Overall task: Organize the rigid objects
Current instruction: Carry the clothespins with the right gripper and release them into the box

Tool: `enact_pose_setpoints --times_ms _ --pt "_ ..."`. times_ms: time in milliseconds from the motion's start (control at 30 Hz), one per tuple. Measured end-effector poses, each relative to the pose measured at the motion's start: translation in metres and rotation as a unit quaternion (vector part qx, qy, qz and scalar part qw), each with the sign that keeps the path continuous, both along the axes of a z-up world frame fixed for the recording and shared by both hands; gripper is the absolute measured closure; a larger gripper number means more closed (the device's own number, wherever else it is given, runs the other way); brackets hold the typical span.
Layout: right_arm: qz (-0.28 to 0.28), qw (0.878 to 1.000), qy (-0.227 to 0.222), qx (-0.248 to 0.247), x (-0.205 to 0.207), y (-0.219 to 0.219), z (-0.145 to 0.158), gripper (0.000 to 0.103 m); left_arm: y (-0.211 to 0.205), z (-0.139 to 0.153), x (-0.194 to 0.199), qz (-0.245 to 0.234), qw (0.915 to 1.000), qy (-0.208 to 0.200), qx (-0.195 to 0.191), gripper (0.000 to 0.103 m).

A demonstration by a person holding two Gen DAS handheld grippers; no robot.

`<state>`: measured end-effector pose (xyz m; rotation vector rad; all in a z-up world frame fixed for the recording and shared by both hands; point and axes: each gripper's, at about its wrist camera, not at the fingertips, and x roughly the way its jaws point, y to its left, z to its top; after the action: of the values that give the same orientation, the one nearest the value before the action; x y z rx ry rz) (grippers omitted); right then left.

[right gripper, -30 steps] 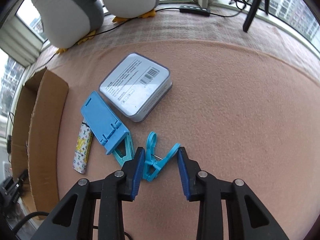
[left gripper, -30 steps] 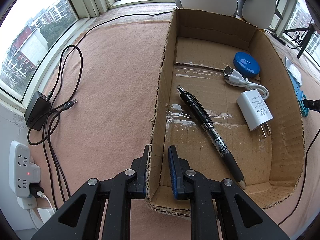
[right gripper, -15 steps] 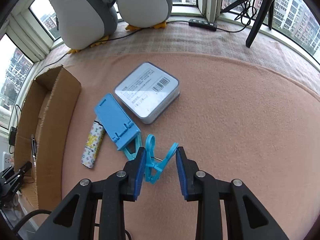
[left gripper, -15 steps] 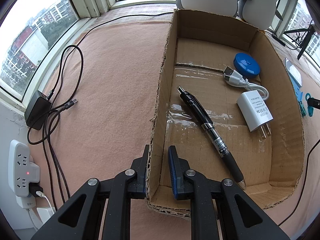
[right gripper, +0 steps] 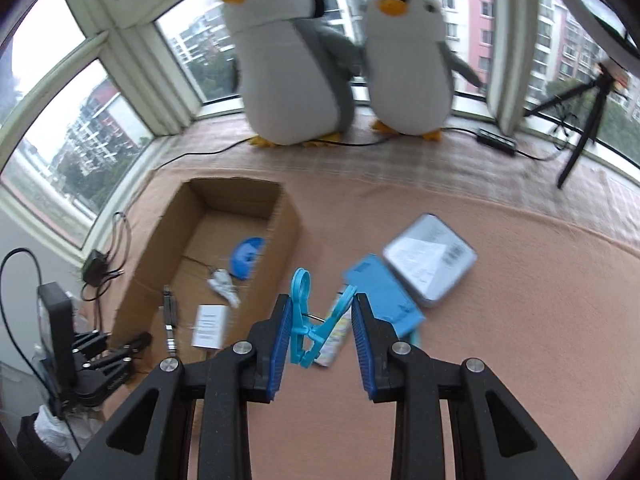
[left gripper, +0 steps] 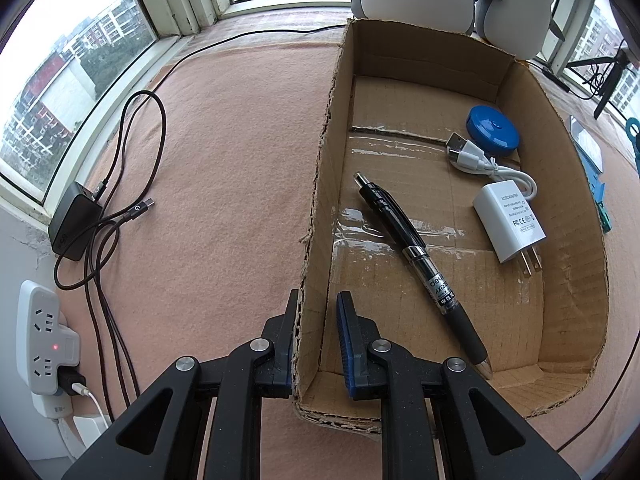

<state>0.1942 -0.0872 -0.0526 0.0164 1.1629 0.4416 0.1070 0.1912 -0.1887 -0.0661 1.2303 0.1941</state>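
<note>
My right gripper [right gripper: 320, 332] is shut on a turquoise clothes peg [right gripper: 308, 320] and holds it in the air above the pink cloth. My left gripper [left gripper: 316, 340] is shut on the near left wall of the cardboard box [left gripper: 316, 216]; the same box [right gripper: 160, 256] lies left of the peg in the right wrist view. Inside it lie a black pen [left gripper: 416, 256], a white charger [left gripper: 510, 222] with its cable [left gripper: 476, 160], and a blue round case [left gripper: 494, 130]. A blue phone stand [right gripper: 384, 296], a grey tin [right gripper: 432, 260] and a patterned tube [right gripper: 336, 334] lie on the cloth under the peg.
Two plush penguins [right gripper: 296, 72] stand by the window behind the box. A black adapter with cables [left gripper: 76, 220] and a white power strip [left gripper: 40, 340] lie at the left edge. A black tripod [right gripper: 584, 128] stands at the back right.
My right gripper has lifted the peg off the cloth and swung left and upward, so the box and penguins have come into its view. The left gripper has kept still on the box wall.
</note>
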Motion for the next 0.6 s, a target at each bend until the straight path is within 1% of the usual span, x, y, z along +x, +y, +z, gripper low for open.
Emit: enact_pose_setpoints --times_ms 167,300,400,600 --pt "0.044 0.999 -0.004 0.006 -0.006 0.042 0.001 0.076 -0.001 0.0 0.0 -0.001 1.0 0.0 0.0 0.087" --pt "0.075 0.997 -0.006 -0.002 -0.009 0.073 -0.003 0.076 -0.001 0.0 0.001 0.0 1.0 0.0 0.0 0.087" --pt "0.09 0.996 -0.003 -0.01 -0.012 0.089 -0.009 0.076 -0.001 0.0 0.0 0.0 1.0 0.0 0.0 0.087" --pt "0.106 0.994 0.008 -0.019 -0.014 0.105 -0.022 0.076 -0.001 0.0 0.001 0.0 1.0 0.0 -0.001 0.087"
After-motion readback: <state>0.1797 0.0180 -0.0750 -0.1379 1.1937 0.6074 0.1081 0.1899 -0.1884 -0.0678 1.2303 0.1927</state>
